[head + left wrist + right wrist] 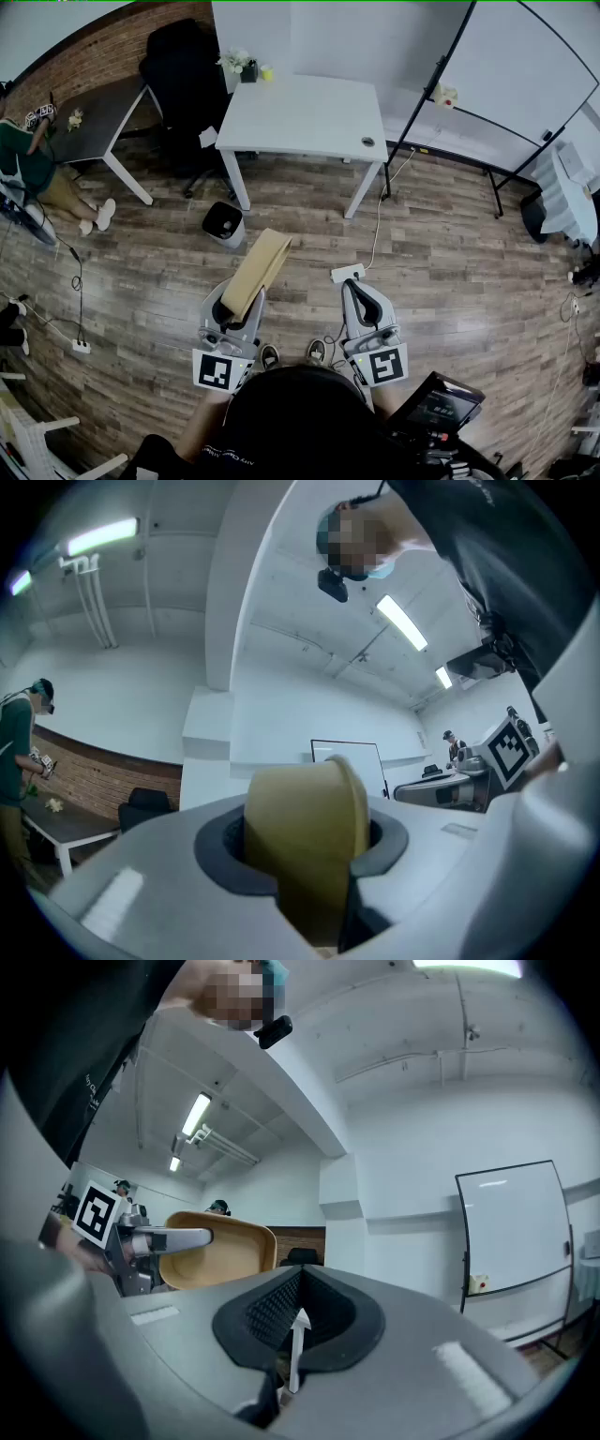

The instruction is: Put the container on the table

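Within left claw (234, 314), rounded, perhaps plastic container (259, 270)

1. We see the container (255, 274): a tan, shallow tray with rounded corners and a raised rim.
2. It stands on edge, clamped at its near end between the jaws of the left gripper (236, 309), and is held in the air.
3. It juts forward past the jaws, tilted a little upward, and its hollow side (216, 1249) faces the right.
4. The table (300, 122) is white and rectangular, on four white legs, and stands ahead of us by the wall.
5. The container is well apart from the table and not yet on it.
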